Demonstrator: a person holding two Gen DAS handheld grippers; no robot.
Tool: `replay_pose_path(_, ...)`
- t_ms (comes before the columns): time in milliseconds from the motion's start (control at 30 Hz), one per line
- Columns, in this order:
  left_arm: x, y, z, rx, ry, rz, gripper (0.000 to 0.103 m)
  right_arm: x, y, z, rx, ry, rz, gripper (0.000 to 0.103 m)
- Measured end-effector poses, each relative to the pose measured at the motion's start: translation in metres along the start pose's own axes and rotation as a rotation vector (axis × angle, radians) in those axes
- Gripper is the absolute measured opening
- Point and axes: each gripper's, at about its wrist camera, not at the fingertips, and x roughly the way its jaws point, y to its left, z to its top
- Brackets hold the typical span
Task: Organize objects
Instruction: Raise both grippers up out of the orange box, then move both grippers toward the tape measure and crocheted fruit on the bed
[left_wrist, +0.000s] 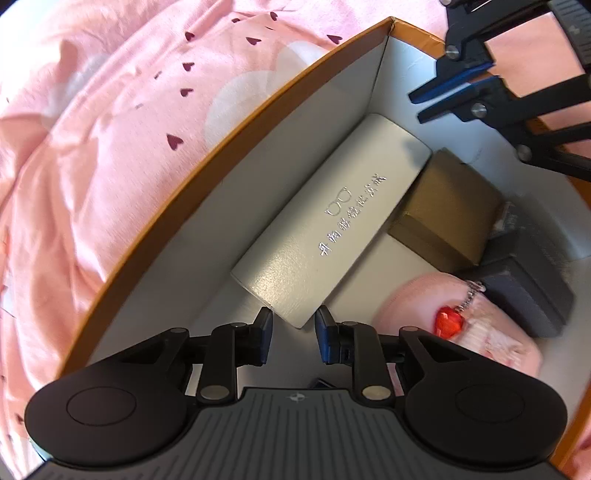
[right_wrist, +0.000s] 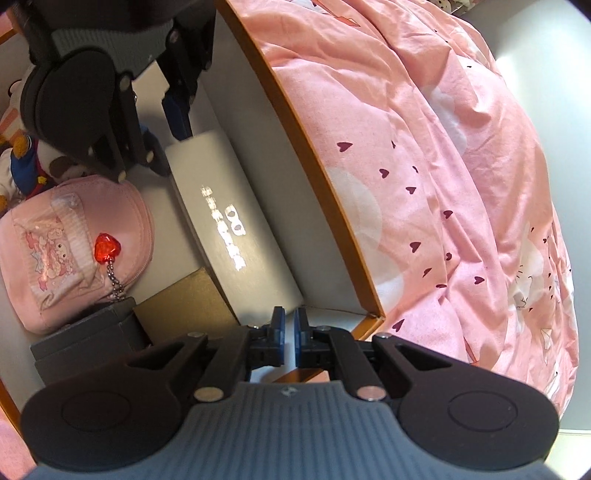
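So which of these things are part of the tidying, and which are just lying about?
Part of the job:
- storage box
- white glasses case
- brown box
- dark grey box
- pink pouch
- left tool, right tool

Just lying about:
- pink bedsheet
- soft toys, half hidden

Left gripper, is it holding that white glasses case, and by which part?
Not holding it: the left gripper hangs at the white glasses case's near end, pads apart from it. The right gripper is shut, empty.
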Motion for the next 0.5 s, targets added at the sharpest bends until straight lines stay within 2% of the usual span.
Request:
replay_pose_path(100,-0.002,-0.001,-0.004,0.004,-0.002,0.001,0.029,-0.002,0.002,-0.001,0.006,-0.001,0.008,0.004)
replay_pose_path(133,-0.005,-0.001,-0.006,0.004,-0.009,0.005,0.032,-0.003,0.002,-0.001,0.013,-0.005,0.018,0.004)
replay_pose_path(300,-0.03,-0.008,-0.016,0.001,-0.076,0.058,0.033,-0.012,0.001,0.003,0.111,-0.036,0.102,0.004)
replay_pose_path(367,-0.042,-0.009,-0.019,-0.027,-0.104,0.072,0.033,-0.014,0.002,0.006,0.156,-0.062,0.144,0.004)
replay_pose_path(400,-0.055,-0.002,-0.001,-0.046,-0.116,0.076,0.033,-0.014,0.003,0.008,0.174,-0.071,0.16,0.005)
replay_pose_path(433,-0.061,0.0,0.001,-0.065,-0.133,0.078,0.033,-0.012,0.006,0.01,0.184,-0.073,0.169,0.006)
replay_pose_path(500,-0.076,0.004,-0.005,-0.099,-0.162,0.081,0.033,-0.007,0.013,0.014,0.182,-0.068,0.168,0.006)
